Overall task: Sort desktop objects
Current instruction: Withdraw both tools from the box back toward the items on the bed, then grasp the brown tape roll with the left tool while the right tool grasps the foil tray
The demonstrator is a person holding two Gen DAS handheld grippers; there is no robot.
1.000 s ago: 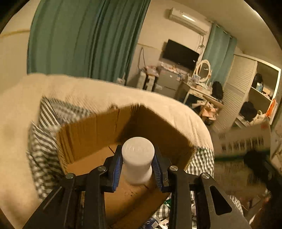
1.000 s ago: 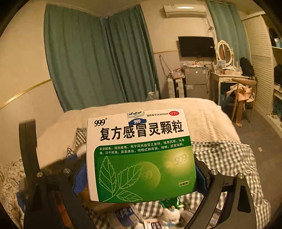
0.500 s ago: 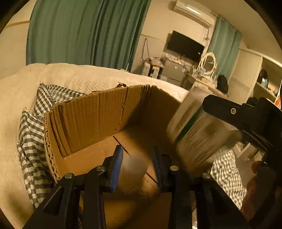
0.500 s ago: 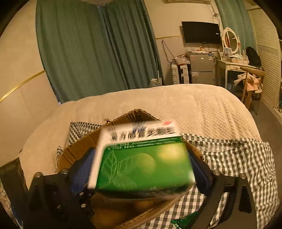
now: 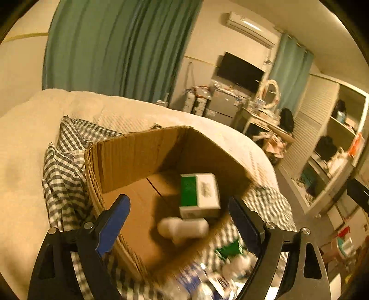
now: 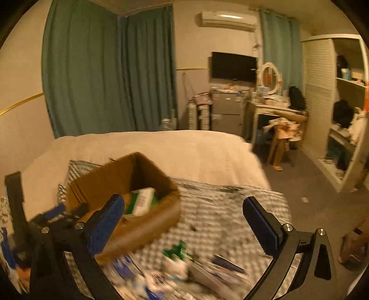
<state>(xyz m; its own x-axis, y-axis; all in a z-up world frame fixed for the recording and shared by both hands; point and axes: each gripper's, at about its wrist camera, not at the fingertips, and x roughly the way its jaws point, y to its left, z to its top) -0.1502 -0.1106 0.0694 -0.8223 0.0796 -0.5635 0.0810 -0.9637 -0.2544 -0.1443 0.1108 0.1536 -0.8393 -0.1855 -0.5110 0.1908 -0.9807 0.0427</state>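
Teal curtains (image 6: 108, 69) hanging at 11 o'clock, AC unit (image 6: 227, 20) sitting at 12, TV (image 6: 234, 65) w/ round mirror (image 6: 269, 77) showing at 1, shelving (image 6: 346, 110) standing at 3.

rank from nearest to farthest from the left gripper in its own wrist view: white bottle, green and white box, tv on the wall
1. White bottle: lying in the cardboard box, just ahead of the left gripper.
2. Green and white box: right behind the bottle, deeper in.
3. TV: far wall, across the room.
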